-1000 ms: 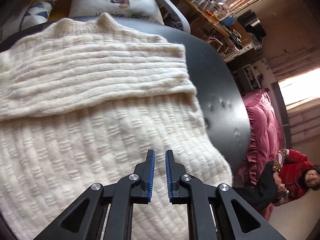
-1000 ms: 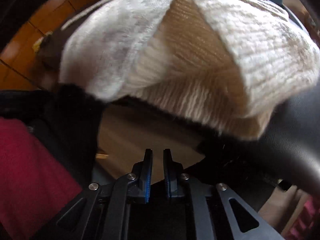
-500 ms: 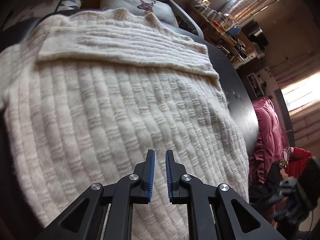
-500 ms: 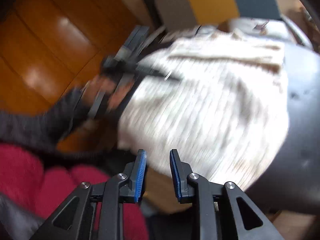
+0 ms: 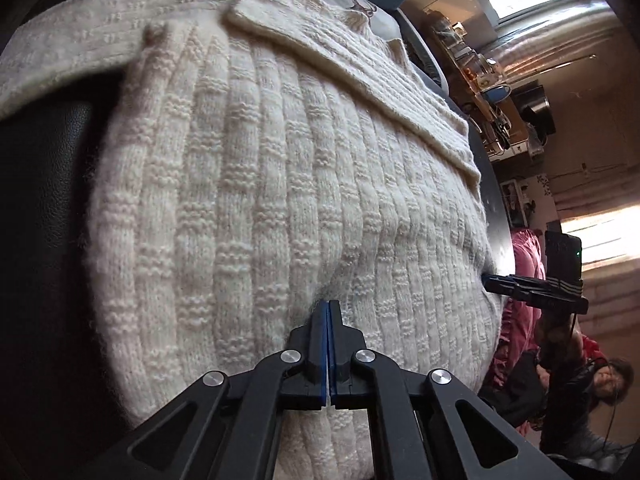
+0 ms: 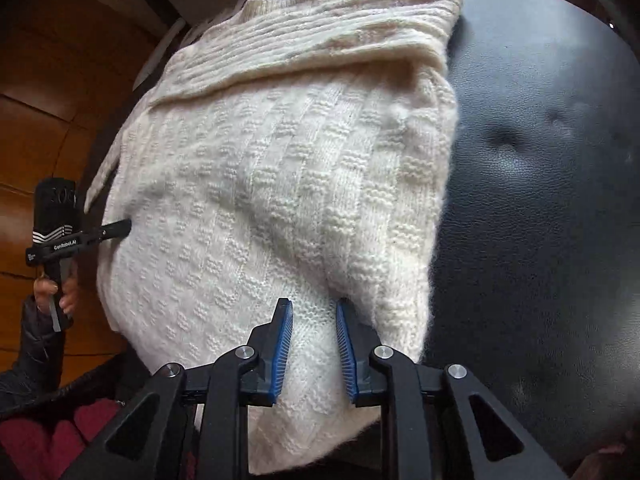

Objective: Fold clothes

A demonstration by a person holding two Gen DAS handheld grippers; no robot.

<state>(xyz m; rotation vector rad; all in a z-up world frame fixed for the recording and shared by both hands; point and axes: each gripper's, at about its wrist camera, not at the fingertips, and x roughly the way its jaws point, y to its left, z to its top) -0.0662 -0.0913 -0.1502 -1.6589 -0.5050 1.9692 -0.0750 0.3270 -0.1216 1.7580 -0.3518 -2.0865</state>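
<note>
One cream knit sweater (image 5: pixel 288 184) lies spread on a black leather seat (image 6: pixel 540 184), sleeve part folded across its upper section. Two tongs in play. Left tongs (image 5: pixel 328 312) clenched, blue pads pressed together at the sweater's near hem, a small pucker of knit rising right at the tips; cannot tell if any fabric is actually pinched between them. Right tongs (image 6: pixel 314 320) parted, blue pads straddling a fold of the near hem, knit showing between them, not squeezed. In the right wrist view the left tongs (image 6: pixel 116 228) show at the sweater's left edge, held by one hand (image 6: pixel 52 292) in a dark sleeve; in the left wrist view the right tongs (image 5: pixel 496 282) sit at the sweater's right edge. Sweater's right edge stops well short of the seat's right side, wide bare leather there; left edge runs close to the seat rim, with a strip of knit trailing past it, wood floor (image 6: pixel 48 92) beyond. Far edge with collar reaches toward one cushion (image 5: pixel 360 4) behind. Near hem hangs over the seat's front edge. One person in red (image 5: pixel 592 368) at far right, blurred.
</note>
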